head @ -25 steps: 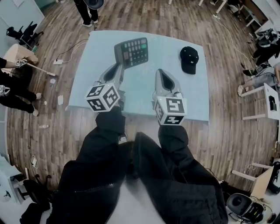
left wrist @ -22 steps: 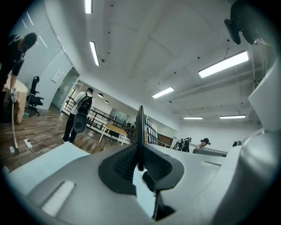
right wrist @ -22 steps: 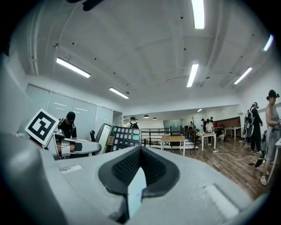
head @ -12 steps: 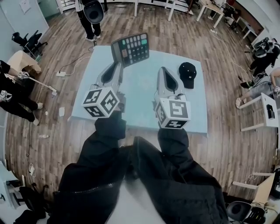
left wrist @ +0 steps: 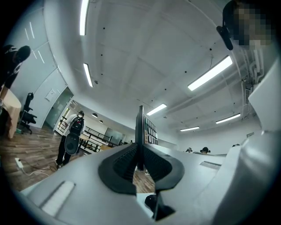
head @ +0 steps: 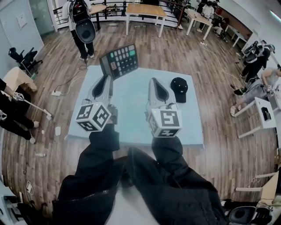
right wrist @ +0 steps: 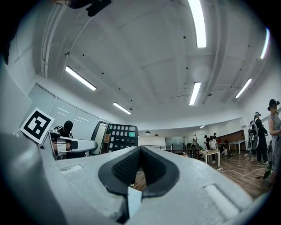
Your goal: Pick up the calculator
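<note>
Calculator [head: 119, 60] first: where is it?

— In the air, clear of the table [head: 131, 114]. From the head view it shows over the table's far left corner, with its keys and display turned back toward the person.

What has it?

— The left gripper [head: 106, 79]. The left gripper view shows the calculator edge-on and upright, its lower edge clamped between the two dark pads [left wrist: 120, 162], which press on it from either side. The rest of it stands up past the fingertips against the ceiling.

And the right gripper [head: 154, 82]?

— It is beside the left one, apart from it, and also off the table. In its own view the pads [right wrist: 125, 167] are pressed together at the tips with nothing between them. To their left, that view shows the calculator's key face, with the left gripper's marker cube [right wrist: 37, 125] further left again.

What else is on the table?

— A black cap [head: 179, 89] lies near the far right side, well apart from the calculator. The rest of the pale blue top is bare.

And around it?

— Wooden floor [head: 210, 66] on all sides. A person [head: 81, 24] stands beyond the table's far left corner. Wooden desks [head: 142, 9] stand further back, with more people at the right edge.
</note>
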`<state>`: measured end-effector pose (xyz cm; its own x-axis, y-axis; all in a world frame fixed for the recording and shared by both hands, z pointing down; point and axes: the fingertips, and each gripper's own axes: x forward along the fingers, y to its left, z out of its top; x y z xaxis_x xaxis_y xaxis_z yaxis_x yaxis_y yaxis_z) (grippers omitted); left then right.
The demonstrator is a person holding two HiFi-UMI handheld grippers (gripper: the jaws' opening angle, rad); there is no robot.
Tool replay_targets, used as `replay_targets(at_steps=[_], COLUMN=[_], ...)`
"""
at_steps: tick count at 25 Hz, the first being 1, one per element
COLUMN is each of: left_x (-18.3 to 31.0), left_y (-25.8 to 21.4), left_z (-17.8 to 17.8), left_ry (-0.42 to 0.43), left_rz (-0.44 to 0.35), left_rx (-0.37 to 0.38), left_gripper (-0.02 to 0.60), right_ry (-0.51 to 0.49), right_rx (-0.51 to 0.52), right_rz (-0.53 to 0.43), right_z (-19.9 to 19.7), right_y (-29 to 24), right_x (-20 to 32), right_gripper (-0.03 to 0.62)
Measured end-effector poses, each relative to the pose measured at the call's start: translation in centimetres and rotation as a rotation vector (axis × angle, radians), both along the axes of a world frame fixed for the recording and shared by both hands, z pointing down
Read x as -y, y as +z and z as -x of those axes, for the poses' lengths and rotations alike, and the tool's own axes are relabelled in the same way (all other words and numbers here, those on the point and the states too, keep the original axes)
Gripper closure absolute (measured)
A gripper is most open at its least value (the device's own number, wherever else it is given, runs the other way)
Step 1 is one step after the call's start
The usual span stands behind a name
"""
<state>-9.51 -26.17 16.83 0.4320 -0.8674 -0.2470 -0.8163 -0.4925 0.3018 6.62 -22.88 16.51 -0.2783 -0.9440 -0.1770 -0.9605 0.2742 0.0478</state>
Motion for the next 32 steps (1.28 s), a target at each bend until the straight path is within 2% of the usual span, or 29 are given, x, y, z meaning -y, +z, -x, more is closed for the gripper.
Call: replay_targets(at_steps=[12,32], left_x=[0.3,-0.4], left_y=[0.0,1.0], left_z=[-1.6,-2.2], left_ry=[0.013,0.024], left_rz=[-0.001,0.018], left_rx=[0.02,0.025], left_gripper=[0.543,0.543], right_ry=[-0.003,0.018], right_rx=[-0.012,-0.042], right_rz=[0.023,0.041], right_z=[-1.0,-1.8], right_y=[0.3,1.5], right_x=[0.6,-0.3], right_gripper=[0.595,0.595])
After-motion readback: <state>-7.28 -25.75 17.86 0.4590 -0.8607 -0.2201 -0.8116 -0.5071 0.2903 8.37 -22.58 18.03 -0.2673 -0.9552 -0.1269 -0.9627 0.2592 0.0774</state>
